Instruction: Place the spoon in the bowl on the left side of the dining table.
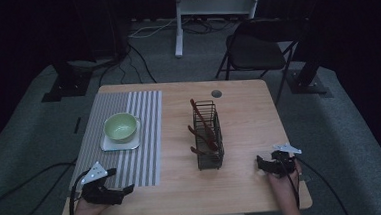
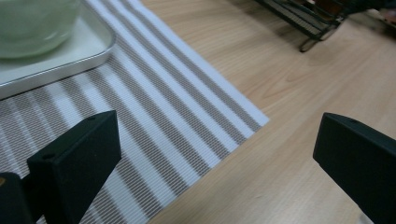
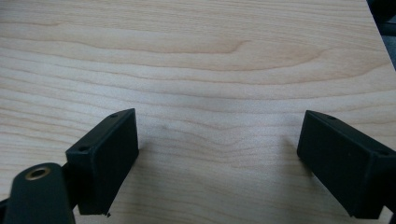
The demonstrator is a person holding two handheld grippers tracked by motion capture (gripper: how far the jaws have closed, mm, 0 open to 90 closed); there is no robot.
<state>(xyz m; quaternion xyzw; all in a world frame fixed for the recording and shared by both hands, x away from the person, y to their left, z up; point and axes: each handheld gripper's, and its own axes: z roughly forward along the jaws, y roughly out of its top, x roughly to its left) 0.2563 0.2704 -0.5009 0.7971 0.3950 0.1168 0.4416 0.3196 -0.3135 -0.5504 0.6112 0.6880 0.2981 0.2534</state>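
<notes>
Near the front edge of the wooden table, both grippers rest low with nothing in them. Left gripper sits at the near corner of the striped placemat, its jaws spread wide over the mat's edge in the left gripper view. Right gripper lies on bare wood, jaws equally wide in its own view.

Between them stands a black wire rack, upright, with several dark red-brown utensils leaning inside it, handles poking above the rim; whether they are spoons or chopsticks is too small to tell. Farther left, a pale green bowl sits on a small white tray on the mat.

Those utensils are the nearest things to work on. They look light, stiff and smooth, so likely slippery between hard pads. A hold on the exposed upper handle, well above the wire, seems safest, lifting straight up so the shaft does not snag the rack, which is light enough to tip or slide
</notes>
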